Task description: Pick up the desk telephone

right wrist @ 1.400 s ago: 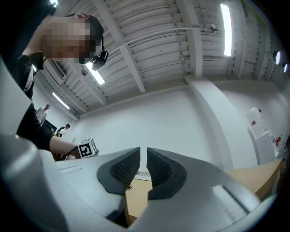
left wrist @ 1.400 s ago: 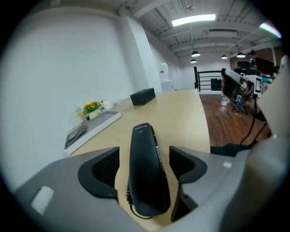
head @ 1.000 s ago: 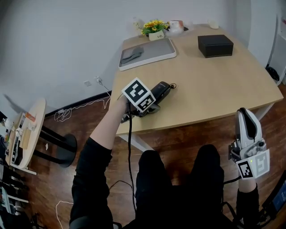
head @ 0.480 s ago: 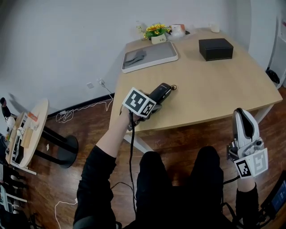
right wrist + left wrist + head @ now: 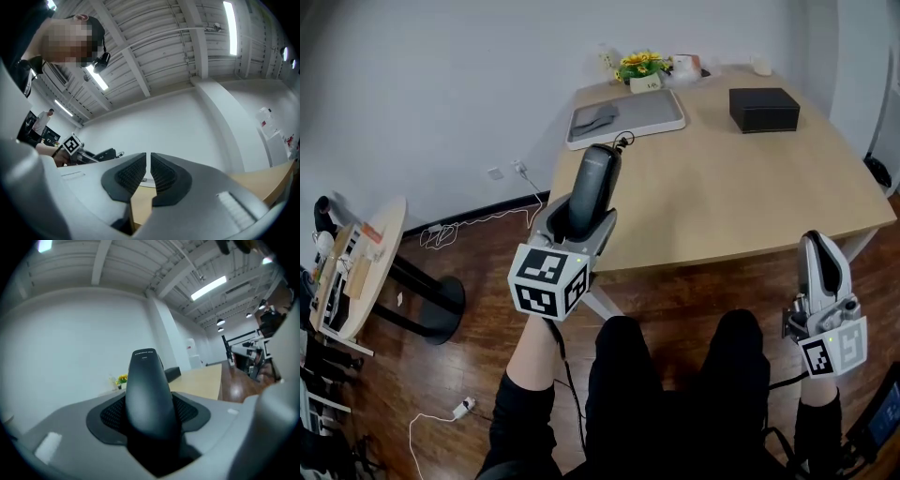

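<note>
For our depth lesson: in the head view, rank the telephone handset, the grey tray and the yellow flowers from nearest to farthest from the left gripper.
1. Telephone handset: held in the left gripper, by the table's near left edge.
2. Grey tray: on the table's far left.
3. Yellow flowers: beyond the tray, at the back edge.

Open stretch of tabletop [image 5: 741,197] between grey tray [image 5: 649,114] and black box [image 5: 764,109], flowers [image 5: 640,64] behind.
</note>
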